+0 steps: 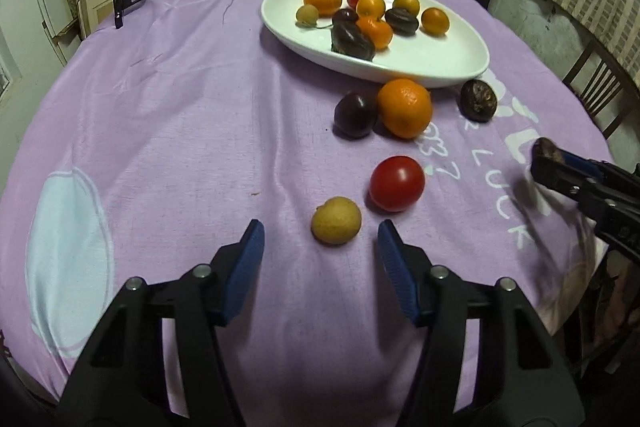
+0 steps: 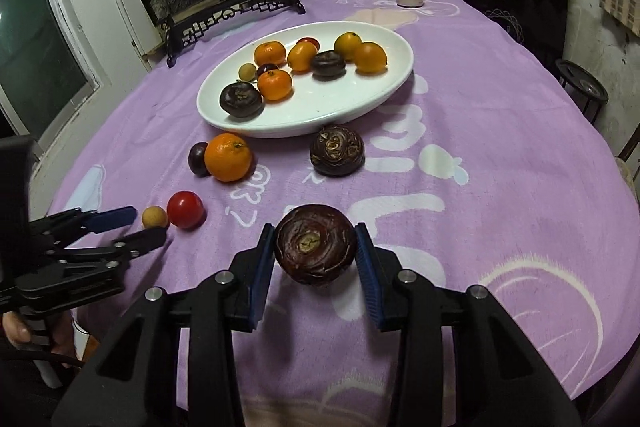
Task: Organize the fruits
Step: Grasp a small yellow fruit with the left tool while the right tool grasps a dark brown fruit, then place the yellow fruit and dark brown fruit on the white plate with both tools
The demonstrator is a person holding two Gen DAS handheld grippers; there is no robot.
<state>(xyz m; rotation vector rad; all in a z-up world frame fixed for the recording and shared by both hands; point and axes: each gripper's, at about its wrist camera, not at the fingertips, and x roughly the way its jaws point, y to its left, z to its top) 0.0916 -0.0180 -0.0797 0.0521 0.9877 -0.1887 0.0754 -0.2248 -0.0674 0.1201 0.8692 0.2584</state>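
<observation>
1. The right hand-held gripper (image 2: 316, 255) is clamped on a dark water chestnut (image 2: 315, 251), lifted slightly off the table (image 2: 500, 167), likely bound for the white oval plate (image 2: 312, 115) holding the sorted fruit.
2. The left hand-held gripper (image 1: 320, 247) is spread apart, lined up just before a small yellow longan (image 1: 336, 220) beside a cherry tomato (image 1: 397, 183).
3. A tangerine (image 1: 405, 107), plum (image 1: 355, 114) and a second water chestnut (image 1: 478, 100) wait near the plate.

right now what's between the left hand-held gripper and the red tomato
A small yellowish fruit sits there, just ahead of the open left hand-held gripper and beside the red tomato. The left wrist view shows it best.
</observation>
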